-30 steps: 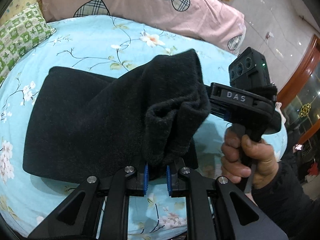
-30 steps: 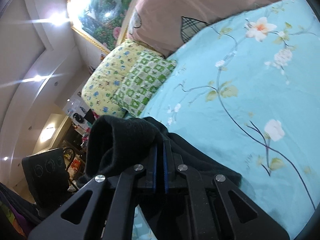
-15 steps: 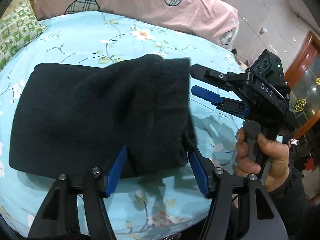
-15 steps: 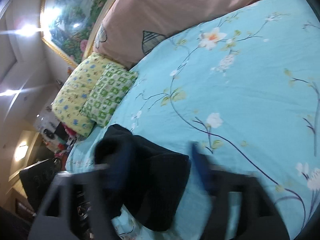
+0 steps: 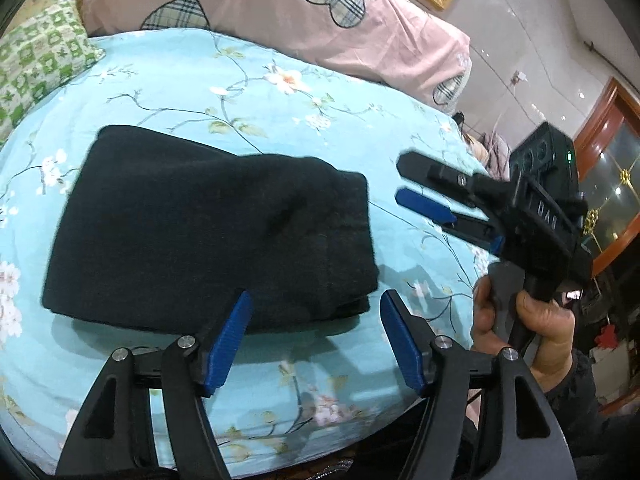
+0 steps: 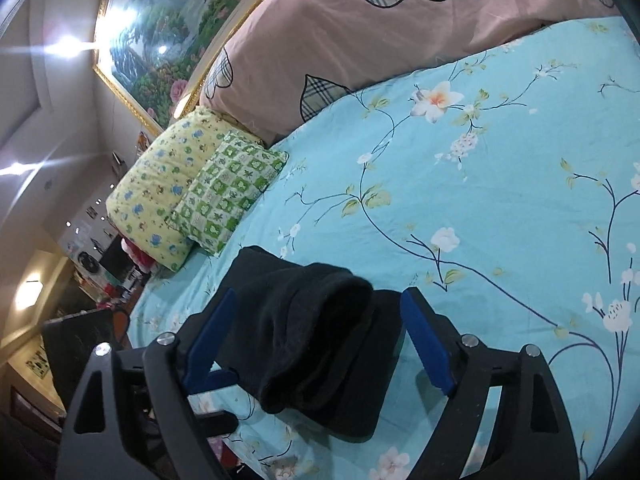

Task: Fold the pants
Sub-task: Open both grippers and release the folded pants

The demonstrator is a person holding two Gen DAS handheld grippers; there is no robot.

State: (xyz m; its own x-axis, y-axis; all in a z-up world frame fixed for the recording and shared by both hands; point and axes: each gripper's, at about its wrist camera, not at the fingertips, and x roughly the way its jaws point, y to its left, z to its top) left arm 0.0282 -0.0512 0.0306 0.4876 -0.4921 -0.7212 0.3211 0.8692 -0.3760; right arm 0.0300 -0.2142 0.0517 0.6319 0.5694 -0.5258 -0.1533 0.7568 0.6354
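Blue floral bedsheet (image 6: pixel 500 184) spreads wide, pink heart-patch pillow (image 6: pixel 360 28) far, green checked cushion (image 6: pixel 228 196) left, framed painting (image 6: pixel 160 32) behind

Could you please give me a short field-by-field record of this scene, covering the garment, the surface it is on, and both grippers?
garment: black pants, folded into a compact stack
surface: light blue floral bedsheet
left gripper: open, just been opening, nothing between its pads, at the stack's near edge
right gripper: open, just been opening, clear of the cloth
bedding behind: pink quilt, green checked pillow, yellow pillow
fold status: cloth released, lying flat
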